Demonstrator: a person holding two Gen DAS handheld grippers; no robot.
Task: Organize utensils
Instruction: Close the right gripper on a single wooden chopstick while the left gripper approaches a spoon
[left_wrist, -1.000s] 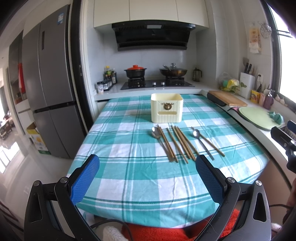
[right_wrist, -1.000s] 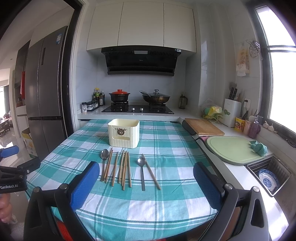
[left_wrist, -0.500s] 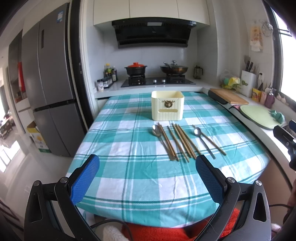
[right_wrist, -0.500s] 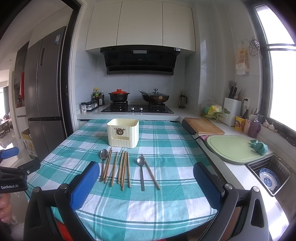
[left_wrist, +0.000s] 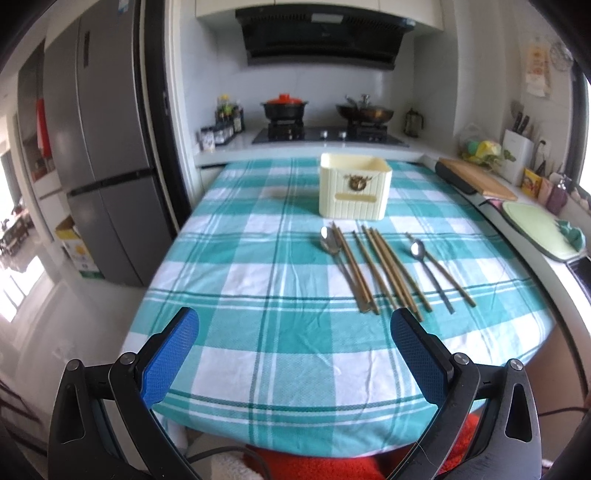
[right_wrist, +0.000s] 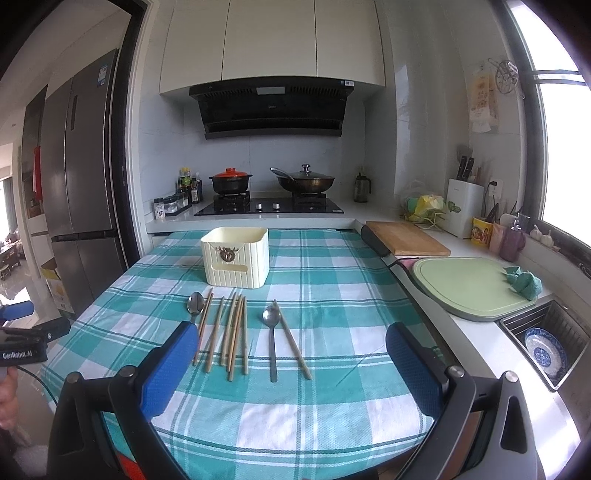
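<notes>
Woven checked cloth (right_wrist: 332, 295) with slight creases covers the worktop; on it lie matt wooden chopsticks (right_wrist: 236, 332) and two shiny metal spoons (right_wrist: 271, 332). The ribbed cream holder (right_wrist: 236, 258) looks like smooth plastic. Each gripper's pads (right_wrist: 166, 369) are textured blue rubber on matt black plastic

Right claw (right_wrist: 288, 354) spread wide above checked tablecloth (right_wrist: 332, 295), chopsticks (right_wrist: 232, 332), spoons (right_wrist: 271, 332), cream holder (right_wrist: 236, 256)

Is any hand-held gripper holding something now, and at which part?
Nothing is held. The left hand-held gripper and the right hand-held gripper are both open and empty; the spoons and chopsticks lie on the table.
</notes>
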